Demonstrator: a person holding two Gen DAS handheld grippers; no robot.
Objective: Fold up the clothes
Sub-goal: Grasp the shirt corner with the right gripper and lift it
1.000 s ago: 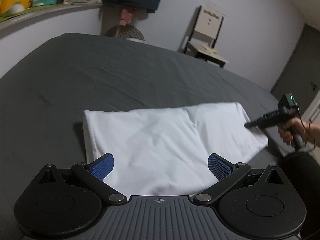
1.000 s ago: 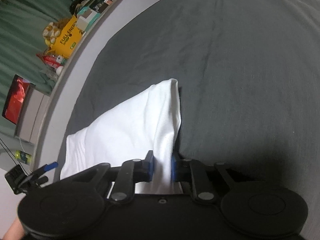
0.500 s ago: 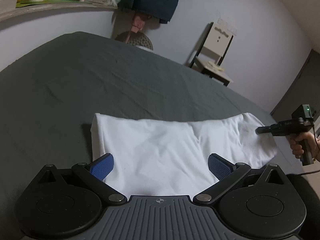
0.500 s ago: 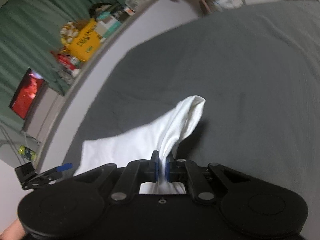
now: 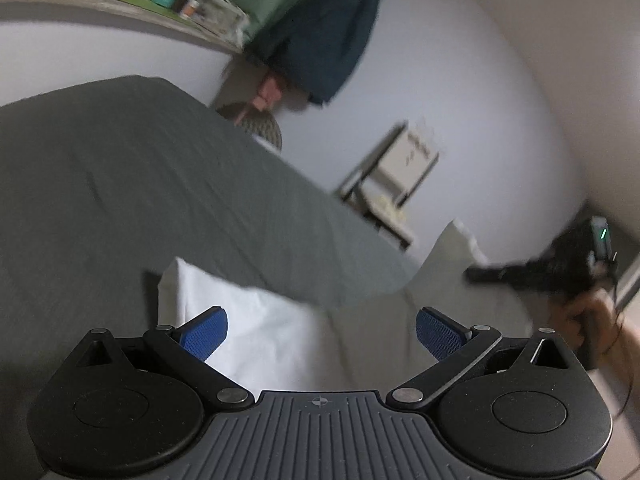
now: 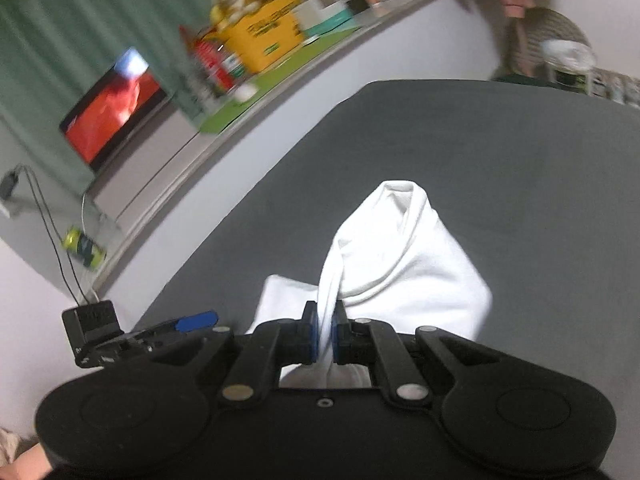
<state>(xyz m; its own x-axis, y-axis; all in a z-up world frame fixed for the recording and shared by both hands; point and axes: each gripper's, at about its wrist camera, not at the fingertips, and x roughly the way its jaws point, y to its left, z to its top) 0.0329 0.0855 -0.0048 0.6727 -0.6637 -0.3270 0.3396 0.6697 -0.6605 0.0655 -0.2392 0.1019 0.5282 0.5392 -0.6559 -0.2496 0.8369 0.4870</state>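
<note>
Right claw clamped on white garment, lifting end off grey bed; left claw gaping, empty.

Quantities were: one white garment, one bed, two grippers, one chair, one screen.

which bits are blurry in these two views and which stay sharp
Left wrist view: chair, hanging clothes and right gripper smear; left gripper stays sharp. Right wrist view: shelf clutter and screen streak; white garment at the pads stays fairly crisp.
</note>
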